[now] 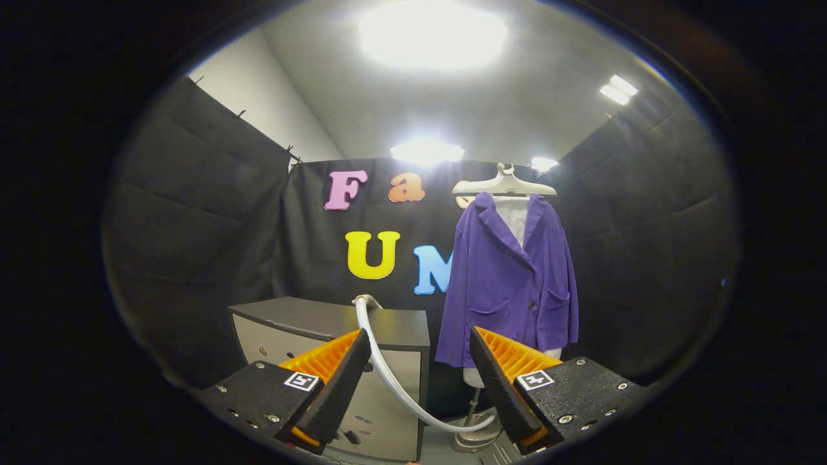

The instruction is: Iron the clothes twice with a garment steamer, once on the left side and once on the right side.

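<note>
the black cloth booth wall (194, 245) wraps round the scene on three sides, with a pale ceiling and bright lamps (431, 32) above it.

against the back cloth, right of centre, a purple jacket (510, 284) hangs on a pale hanger (504, 186) atop a stand. the jacket faces forward, its lapels open over a strip of white lining or shirt, and two patch pockets show low on its front. its hem falls just beyond the right finger of the gripper. below the hem a pale rounded part, the thin pole and the foot of the stand (475, 413) show between the fingers.

left of the jacket and nearer stands a dark-topped cabinet (362, 361) with a light grey front. the cabinet sits just ahead of the left finger.

a white hose (387, 374) rises at the cabinet's top, near its back edge, curves down over the cabinet's front and runs on toward the stand's foot. the steamer's head itself cannot be made out.

the gripper (420, 381) is spread wide, its two fingers well apart and tilted outward, with nothing held between them. the hose passes through the gap beyond them, touching neither finger as far as can be told.
</note>
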Action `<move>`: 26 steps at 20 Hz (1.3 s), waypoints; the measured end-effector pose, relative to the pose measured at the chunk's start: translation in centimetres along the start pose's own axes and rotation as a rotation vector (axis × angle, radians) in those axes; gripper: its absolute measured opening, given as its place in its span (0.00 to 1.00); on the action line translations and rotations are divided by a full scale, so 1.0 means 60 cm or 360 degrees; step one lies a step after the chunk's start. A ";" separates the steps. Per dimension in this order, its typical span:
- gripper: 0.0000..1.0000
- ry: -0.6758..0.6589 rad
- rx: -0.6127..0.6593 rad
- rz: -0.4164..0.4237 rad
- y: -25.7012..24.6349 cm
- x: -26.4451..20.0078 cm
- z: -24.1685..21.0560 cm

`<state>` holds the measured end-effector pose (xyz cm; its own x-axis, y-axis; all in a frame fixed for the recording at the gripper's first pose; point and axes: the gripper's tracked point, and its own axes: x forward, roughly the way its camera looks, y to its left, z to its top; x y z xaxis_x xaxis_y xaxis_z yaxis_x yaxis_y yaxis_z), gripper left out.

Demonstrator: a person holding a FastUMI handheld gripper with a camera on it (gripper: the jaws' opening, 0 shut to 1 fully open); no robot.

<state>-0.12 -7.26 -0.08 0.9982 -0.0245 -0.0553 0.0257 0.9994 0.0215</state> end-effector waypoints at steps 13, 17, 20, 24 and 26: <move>0.95 -0.0029 -0.0023 0.0115 0.005 0.066 0.093; 0.95 -0.0053 0.0004 0.0081 0.010 0.116 0.152; 0.95 -0.0059 0.0034 0.0083 0.024 0.158 0.182; 0.95 -0.0061 0.0052 0.0045 0.043 0.235 0.205; 0.94 -0.0054 0.0077 0.0025 0.055 0.275 0.213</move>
<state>17.12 -4.68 11.84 0.9997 -0.0104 -0.0210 0.0118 0.9975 0.0703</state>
